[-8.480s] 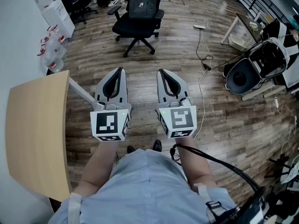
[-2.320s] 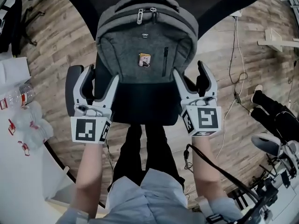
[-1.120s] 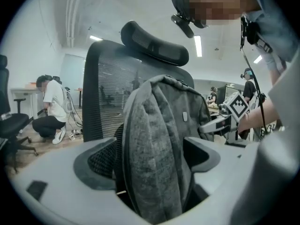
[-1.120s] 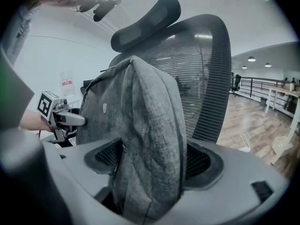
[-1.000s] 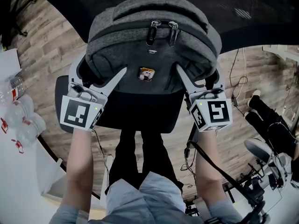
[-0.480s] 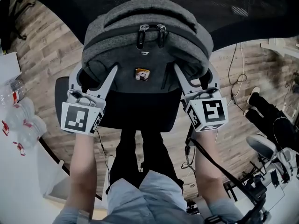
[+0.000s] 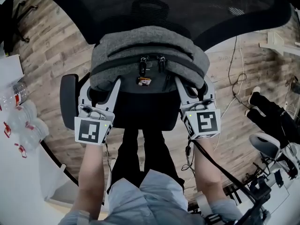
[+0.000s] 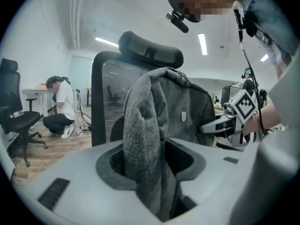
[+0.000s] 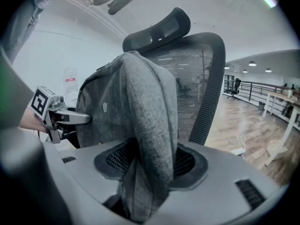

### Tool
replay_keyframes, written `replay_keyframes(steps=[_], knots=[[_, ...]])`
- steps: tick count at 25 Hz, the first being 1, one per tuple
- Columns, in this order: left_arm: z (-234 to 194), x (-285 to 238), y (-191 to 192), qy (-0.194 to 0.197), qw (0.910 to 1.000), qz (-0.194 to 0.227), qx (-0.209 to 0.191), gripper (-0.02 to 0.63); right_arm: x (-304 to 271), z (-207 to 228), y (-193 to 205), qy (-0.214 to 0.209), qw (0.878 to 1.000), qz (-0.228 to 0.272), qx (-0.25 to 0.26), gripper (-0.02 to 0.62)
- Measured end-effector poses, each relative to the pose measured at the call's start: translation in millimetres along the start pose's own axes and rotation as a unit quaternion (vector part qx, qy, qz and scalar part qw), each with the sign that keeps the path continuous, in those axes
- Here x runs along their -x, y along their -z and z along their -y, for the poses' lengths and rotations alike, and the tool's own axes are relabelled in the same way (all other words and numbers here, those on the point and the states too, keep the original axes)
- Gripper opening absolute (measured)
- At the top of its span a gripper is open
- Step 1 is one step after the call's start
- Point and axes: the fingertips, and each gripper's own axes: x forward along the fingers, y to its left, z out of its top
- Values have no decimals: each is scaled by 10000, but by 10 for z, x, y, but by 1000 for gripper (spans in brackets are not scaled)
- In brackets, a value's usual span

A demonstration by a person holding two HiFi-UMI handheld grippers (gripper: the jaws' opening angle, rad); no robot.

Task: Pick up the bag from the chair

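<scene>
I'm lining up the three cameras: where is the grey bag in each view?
Head view: bag upper centre.
Left gripper view: bag centre, down to the bottom edge.
Right gripper view: bag centre, slightly left.
Shared landmark: the chair's headrest, above the bag in all three.

A black office chair [image 7: 145,116] stands on the wood-plank floor [image 7: 51,55]. A grey backpack [image 7: 150,46] sits upright on its seat, against the mesh back. A thin white cable [image 7: 239,62] trails over the boards to the chair's right.
</scene>
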Motion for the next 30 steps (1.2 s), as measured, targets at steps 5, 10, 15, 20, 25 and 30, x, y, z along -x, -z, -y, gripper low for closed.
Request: replay_keyframes(steps=[5,10,15,20,25,30], knots=[[121,122,53,73,10000,-26,-63,173,184,-76,60,121,9999,90,79,195],[128,172,16,-112,9999,-28,-120,155,237,-144,8,162,9993,242,215,153],[127,263,-139,-150,9997,-12,-213,150,309,-203,-101,64,9993,332,155,138],[105,421,-396,-260,9993,34,-265,149,447,-286,-326,116,9990,418,107,133],[120,760,-786,-320,9992,81,-213,150,736,-458,-742,175,9984,505,182,133],[142,1035,-1315,-453,9979,243,-399,150,1027,-546,-1222,222,9964,805,156,135]])
